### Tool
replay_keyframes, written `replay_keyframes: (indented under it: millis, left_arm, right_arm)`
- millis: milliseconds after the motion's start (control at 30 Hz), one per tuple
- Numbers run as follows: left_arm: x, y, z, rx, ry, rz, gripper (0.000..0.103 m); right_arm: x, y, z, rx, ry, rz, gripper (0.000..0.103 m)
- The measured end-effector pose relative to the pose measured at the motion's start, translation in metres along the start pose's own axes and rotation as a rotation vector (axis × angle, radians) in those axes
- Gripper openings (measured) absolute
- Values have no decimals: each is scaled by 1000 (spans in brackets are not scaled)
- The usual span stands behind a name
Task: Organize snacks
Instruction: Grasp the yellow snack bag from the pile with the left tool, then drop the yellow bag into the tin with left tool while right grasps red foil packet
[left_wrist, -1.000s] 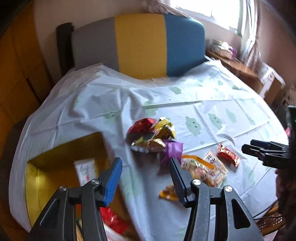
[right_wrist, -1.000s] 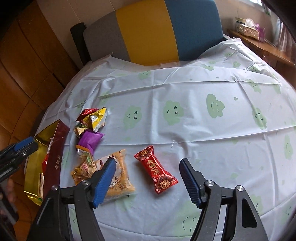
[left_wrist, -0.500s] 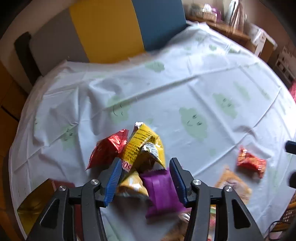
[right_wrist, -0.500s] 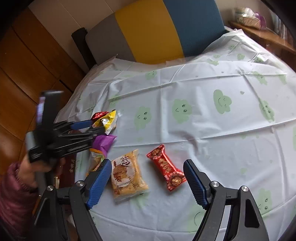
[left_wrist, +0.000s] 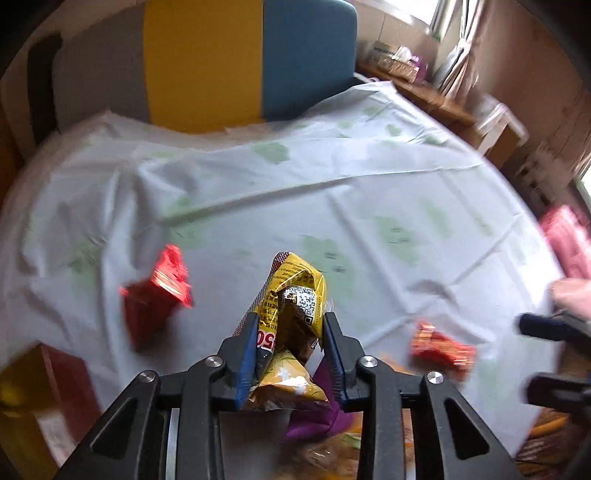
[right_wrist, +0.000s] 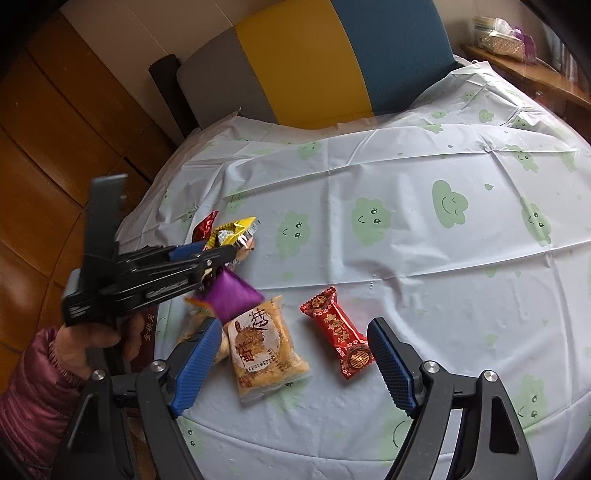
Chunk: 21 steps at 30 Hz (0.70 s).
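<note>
Left gripper (left_wrist: 290, 345) now closed on the yellow snack packet (left_wrist: 295, 291) — half a second ago wider apart and only straddling the pile, one second ago over the gold box. Packet crumpled between the blue pads (left_wrist: 248, 354), upper end standing clear above the fingertips; whether lifted off the tablecloth (left_wrist: 369, 206) cannot be told from either view. Purple packet (right_wrist: 232, 295) directly beneath the left gripper, touching a smaller yellow-brown pouch (left_wrist: 284, 384). Red foil packet (left_wrist: 159, 295) left of the pile, apart from it.

Right gripper (right_wrist: 291, 360) open, holding nothing — hovering over the near edge, as in both earlier views. Between its fingers, on the cloth: the orange pastry packet (right_wrist: 264, 350) and red candy packet (right_wrist: 341, 332), side by side, not touching.

Gold box (left_wrist: 22, 384) at the table's left edge, barely in view and blurred.

Judgement: grasp step complete on one snack; transfer to the box outstanding. Several snacks remaining loose — task early to midway.
</note>
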<state>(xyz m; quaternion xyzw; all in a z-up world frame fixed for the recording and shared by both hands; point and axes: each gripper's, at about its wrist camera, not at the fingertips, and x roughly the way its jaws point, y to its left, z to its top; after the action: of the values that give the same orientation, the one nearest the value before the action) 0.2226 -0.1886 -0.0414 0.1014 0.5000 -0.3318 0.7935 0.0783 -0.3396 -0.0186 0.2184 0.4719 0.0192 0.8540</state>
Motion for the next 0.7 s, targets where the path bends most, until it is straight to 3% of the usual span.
replay_keyframes:
  millis: [200, 333, 533, 700]
  left_arm:
    - [-7, 4, -2, -59, 22, -17, 43]
    - [-21, 10, 5, -39, -6, -3, 56]
    - [-9, 2, 3, 154, 41, 169, 55]
    - [15, -6, -3, 236, 110, 148, 51]
  right_arm:
    - [0, -4, -1, 15, 1, -19, 82]
    - [-1, -6, 0, 19, -6, -24, 82]
    - [-1, -3, 0, 4, -6, -21, 82]
    - [0, -2, -1, 6, 4, -18, 82]
